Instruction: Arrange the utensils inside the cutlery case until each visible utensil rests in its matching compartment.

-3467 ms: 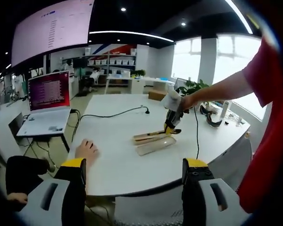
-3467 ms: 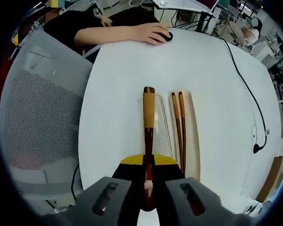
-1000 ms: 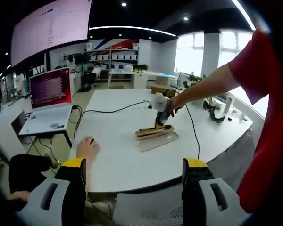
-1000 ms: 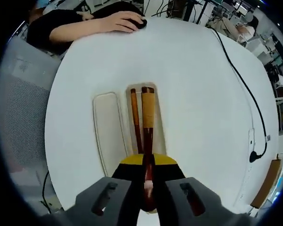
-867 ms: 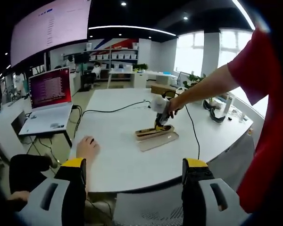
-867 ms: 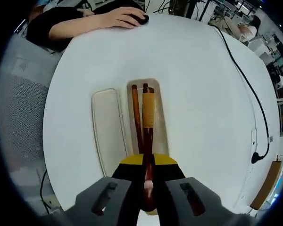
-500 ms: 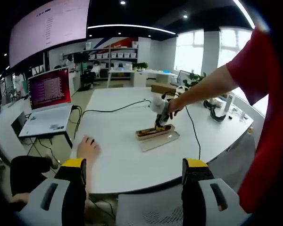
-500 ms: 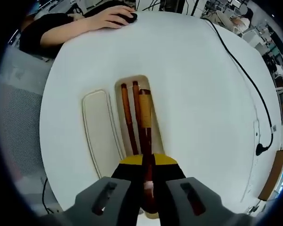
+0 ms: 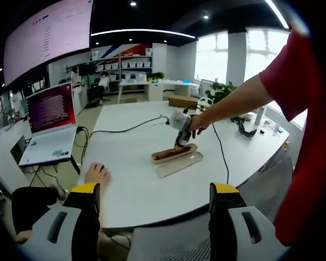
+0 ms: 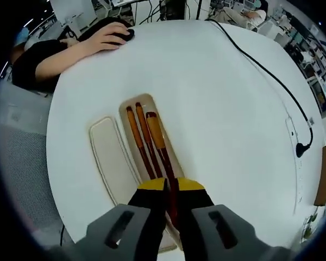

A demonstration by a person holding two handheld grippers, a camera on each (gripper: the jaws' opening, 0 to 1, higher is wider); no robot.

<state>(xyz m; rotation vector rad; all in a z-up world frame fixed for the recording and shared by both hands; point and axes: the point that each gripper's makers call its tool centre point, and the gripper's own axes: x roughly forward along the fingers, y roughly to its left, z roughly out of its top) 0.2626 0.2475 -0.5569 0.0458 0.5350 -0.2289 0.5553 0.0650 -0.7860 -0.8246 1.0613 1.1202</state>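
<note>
Lower than half a second ago, the spoon (image 10: 158, 142) now lies inside the cutlery case (image 10: 150, 157) beside the two chopsticks (image 10: 137, 136), its near end still pinched between the right gripper (image 10: 170, 197) jaws. Just left of those fingers sits the lid (image 10: 110, 160) (flat on the white table (image 10: 228, 109)). Left gripper (image 9: 152, 217) jaws stand spread, well short of the case.

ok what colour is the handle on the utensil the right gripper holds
Light orange-tan at the handle, darkening to reddish brown; clearest in the right gripper view.
</note>
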